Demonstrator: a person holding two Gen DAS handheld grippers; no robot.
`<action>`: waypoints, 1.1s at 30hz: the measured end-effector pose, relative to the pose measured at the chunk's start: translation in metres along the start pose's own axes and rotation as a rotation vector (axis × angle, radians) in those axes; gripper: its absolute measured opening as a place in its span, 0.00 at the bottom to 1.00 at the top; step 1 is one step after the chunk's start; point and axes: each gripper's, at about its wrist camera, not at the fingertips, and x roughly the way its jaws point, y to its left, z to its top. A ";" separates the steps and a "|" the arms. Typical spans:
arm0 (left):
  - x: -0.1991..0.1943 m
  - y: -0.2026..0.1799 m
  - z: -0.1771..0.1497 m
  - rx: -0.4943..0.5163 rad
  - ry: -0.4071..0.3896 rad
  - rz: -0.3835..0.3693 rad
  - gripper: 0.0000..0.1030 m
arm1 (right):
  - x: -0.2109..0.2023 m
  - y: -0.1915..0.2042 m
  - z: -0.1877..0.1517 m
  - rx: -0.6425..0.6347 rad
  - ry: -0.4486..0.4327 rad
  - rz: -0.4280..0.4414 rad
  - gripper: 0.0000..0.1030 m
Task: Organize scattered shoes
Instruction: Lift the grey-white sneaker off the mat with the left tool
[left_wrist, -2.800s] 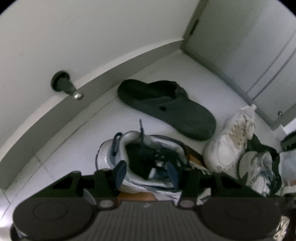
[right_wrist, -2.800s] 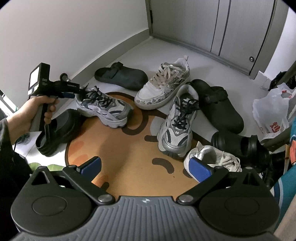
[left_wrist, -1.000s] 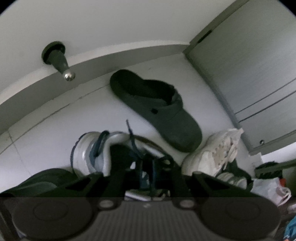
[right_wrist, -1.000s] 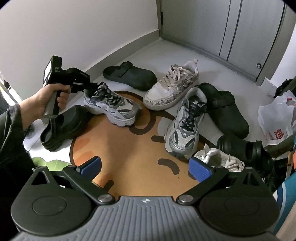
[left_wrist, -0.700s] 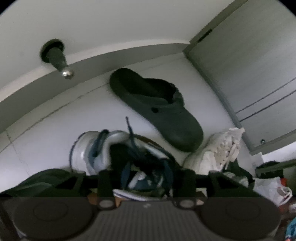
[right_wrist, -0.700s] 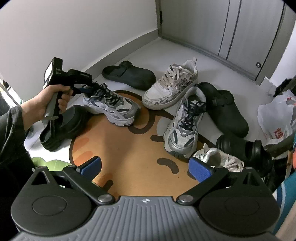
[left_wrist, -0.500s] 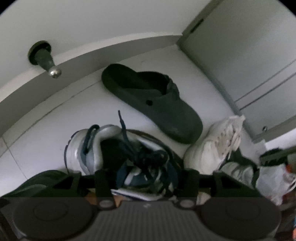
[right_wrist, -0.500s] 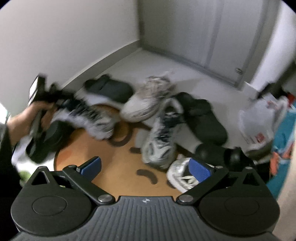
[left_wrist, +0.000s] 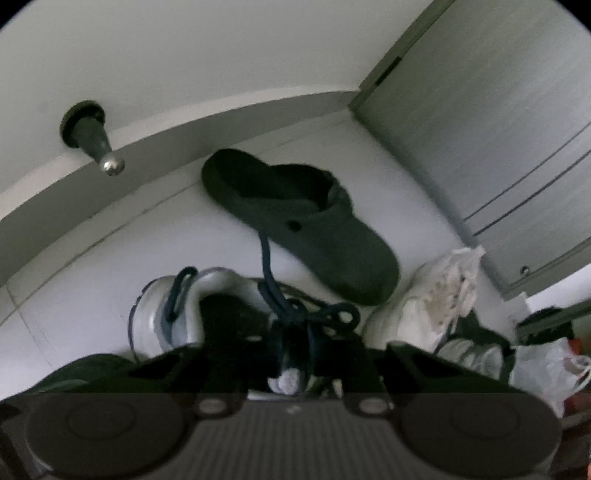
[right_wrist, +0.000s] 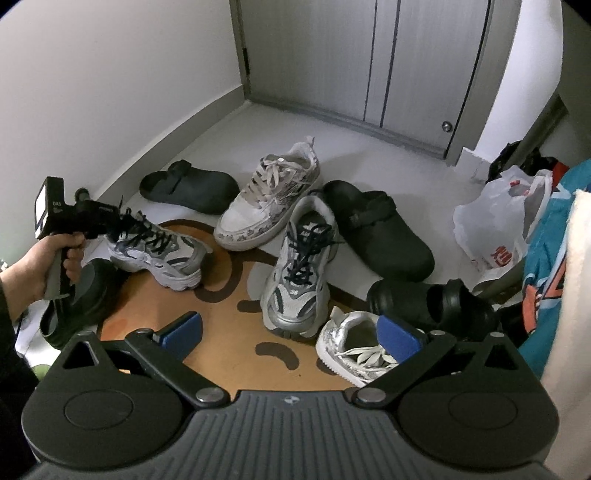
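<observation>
Right wrist view gives me the whole floor: my right gripper (right_wrist: 290, 330) hangs with its blue pads spread wide and nothing between them, above the orange mat (right_wrist: 221, 343). Just past the right pad lies a white sneaker (right_wrist: 351, 350), and ahead of the fingers, toe toward me, a grey sneaker (right_wrist: 301, 266). Beyond that are a white patterned sneaker (right_wrist: 269, 203), a black clog (right_wrist: 376, 229) and a dark clog (right_wrist: 188, 186) near the wall; a black slide (right_wrist: 428, 299) sits out to the right.

My left gripper (right_wrist: 114, 221), held in the person's hand (right_wrist: 44, 266), is closed on the heel end of the second grey sneaker (right_wrist: 159, 254). In the left wrist view its laces and collar sit squeezed between the fingers. Whether the sole touches the mat I cannot tell.

As I judge it, little is sorted. Shoes point every way, and no pair stands side by side. The two grey sneakers lie apart, so most of the tidying remains.
</observation>
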 end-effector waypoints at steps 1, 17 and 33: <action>0.000 0.003 0.000 -0.019 0.003 -0.013 0.10 | 0.000 0.001 0.000 -0.001 0.002 0.003 1.00; -0.025 0.003 0.002 -0.118 -0.024 -0.170 0.07 | 0.008 0.017 -0.005 -0.042 0.019 0.038 1.00; -0.050 -0.012 0.008 -0.096 -0.077 -0.219 0.07 | 0.011 0.024 -0.007 -0.075 0.029 0.060 1.00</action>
